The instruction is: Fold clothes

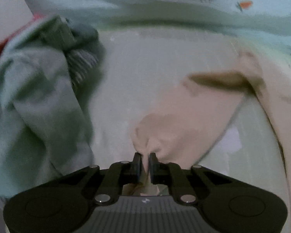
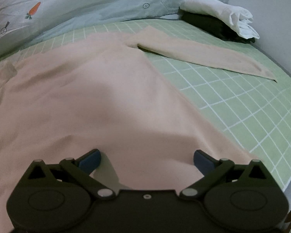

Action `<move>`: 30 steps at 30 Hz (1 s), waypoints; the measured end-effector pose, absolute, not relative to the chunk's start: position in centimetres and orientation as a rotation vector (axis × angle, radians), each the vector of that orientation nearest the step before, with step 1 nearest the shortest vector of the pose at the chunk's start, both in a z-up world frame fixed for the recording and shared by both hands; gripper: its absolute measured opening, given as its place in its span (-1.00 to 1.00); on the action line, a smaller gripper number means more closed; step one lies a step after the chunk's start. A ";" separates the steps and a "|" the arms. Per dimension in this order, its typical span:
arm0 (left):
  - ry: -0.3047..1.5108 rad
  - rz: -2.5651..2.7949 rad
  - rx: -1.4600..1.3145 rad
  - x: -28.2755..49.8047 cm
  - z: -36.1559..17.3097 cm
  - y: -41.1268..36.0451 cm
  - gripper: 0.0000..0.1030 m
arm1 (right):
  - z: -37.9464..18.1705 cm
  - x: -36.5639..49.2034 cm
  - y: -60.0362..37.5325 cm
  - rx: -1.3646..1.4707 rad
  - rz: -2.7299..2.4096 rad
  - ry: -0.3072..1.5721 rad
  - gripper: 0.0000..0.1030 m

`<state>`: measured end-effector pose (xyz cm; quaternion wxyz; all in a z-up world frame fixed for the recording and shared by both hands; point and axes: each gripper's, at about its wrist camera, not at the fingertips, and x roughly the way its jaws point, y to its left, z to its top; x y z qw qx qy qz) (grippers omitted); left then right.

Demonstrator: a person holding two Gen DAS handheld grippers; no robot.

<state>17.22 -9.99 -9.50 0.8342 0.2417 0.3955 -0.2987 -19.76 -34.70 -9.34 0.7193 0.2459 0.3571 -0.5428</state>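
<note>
Green checked bedsheet (image 2: 232,97) under us, our left gripper (image 1: 145,158) pinched tight on a pink garment (image 2: 87,97) fold, our right gripper (image 2: 146,160) spread wide, empty, garment body just ahead, its sleeve (image 2: 203,55) beyond, folded white cloth (image 2: 217,14) farthest.

Bed sheet (image 2: 232,97) green, white grid; pale blue quilt (image 2: 87,2) behind; grey wall (image 2: 277,5) right.

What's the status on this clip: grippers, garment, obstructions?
Left gripper shut on pink top. Right gripper open over its hem. Right sleeve spread on bed. Green clothes pile left, apart.
</note>
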 end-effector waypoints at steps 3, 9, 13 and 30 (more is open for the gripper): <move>0.774 -0.610 0.586 16.2 -9.6 -9.6 -0.80 | -9.3 -19.8 -34.8 0.548 -1.195 0.788 1.00; 0.643 -0.560 0.732 14.3 -9.9 -8.9 -0.78 | -9.3 -19.7 -34.8 0.547 -1.188 0.785 1.00; 0.553 -0.526 0.826 13.0 -10.1 -8.5 -0.77 | -9.4 -19.8 -34.8 0.545 -1.185 0.780 1.00; 0.894 -0.640 0.347 15.1 -8.0 -5.0 -0.07 | -9.4 -19.5 -34.7 0.553 -1.191 0.773 1.00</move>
